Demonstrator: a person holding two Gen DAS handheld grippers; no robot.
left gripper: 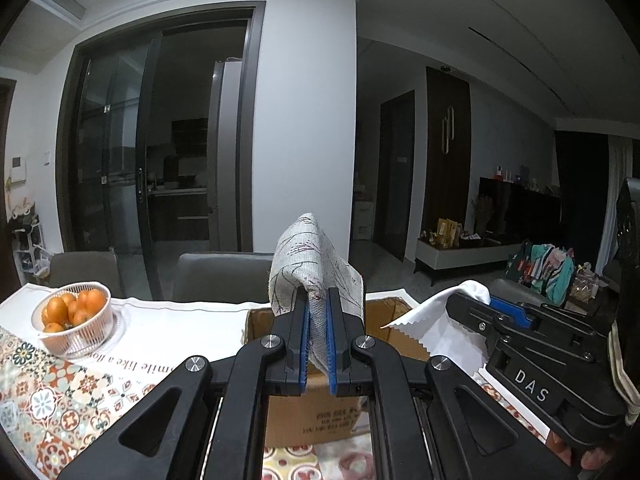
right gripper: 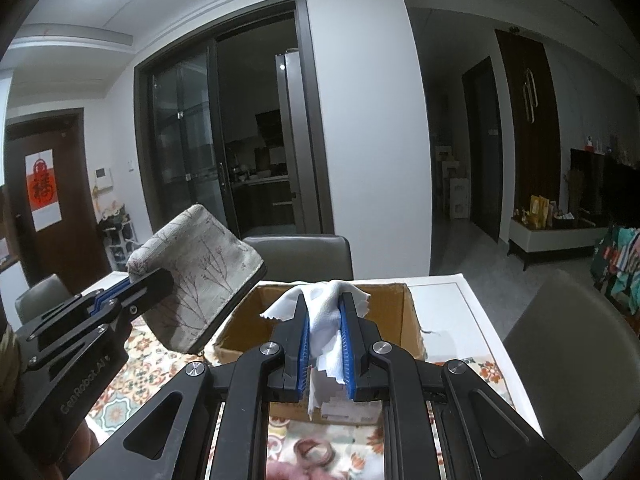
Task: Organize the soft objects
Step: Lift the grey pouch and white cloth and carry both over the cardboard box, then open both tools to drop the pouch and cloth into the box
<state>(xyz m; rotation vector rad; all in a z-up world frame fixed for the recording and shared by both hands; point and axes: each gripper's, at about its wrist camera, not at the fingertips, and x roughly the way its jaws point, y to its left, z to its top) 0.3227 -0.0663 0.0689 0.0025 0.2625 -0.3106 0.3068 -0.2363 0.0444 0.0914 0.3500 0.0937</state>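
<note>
Grey pouch (left gripper: 316,272) pinched in left claw (left gripper: 318,312), white cloth (right gripper: 326,320) pinched in right claw (right gripper: 325,320)

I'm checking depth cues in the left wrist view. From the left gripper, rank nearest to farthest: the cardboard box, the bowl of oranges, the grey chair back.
1. Cardboard box: directly below the left gripper, just ahead.
2. Bowl of oranges: off to the left on the table.
3. Grey chair back: beyond the table's far edge.

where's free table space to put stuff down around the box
Bare white runner between the orange basket and the cardboard box; bare tabletop right of the box. Crowded over the box: both tongs hold cloths there.
</note>
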